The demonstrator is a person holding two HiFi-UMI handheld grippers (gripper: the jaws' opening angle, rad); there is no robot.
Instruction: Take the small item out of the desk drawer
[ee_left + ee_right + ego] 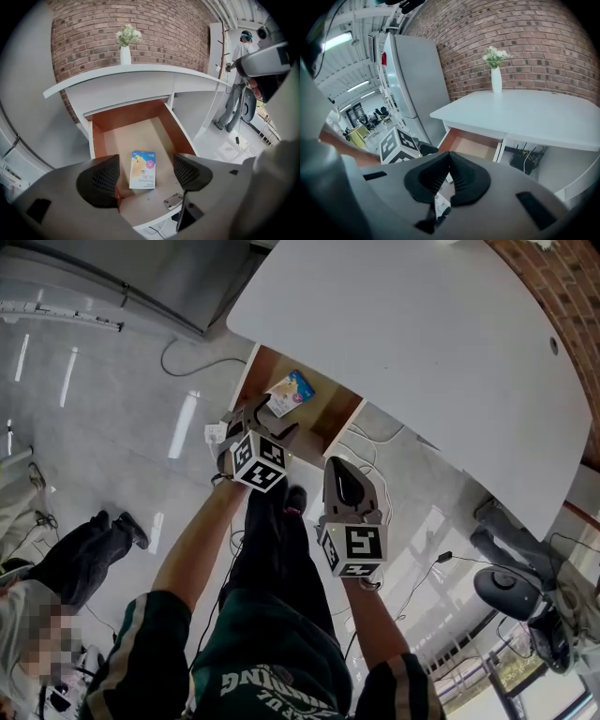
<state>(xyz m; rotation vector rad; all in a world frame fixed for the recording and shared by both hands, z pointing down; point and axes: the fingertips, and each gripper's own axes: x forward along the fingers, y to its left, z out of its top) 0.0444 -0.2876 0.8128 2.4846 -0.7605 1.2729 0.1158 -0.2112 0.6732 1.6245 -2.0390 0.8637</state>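
Now | left tongs (146, 174) spread, empty, above small packet (143, 168) lying flat in open drawer (131, 115) | right tongs (449, 164) closed, idle | advice: straddle packet's long edges, descend squarely, then pinch.

The packet (142, 169) lies in the open drawer (136, 133) under the desk (140, 72), whose top bears a vase (125, 55) before the wall (164, 33); the left gripper (262, 425) hangs over the drawer's front edge.
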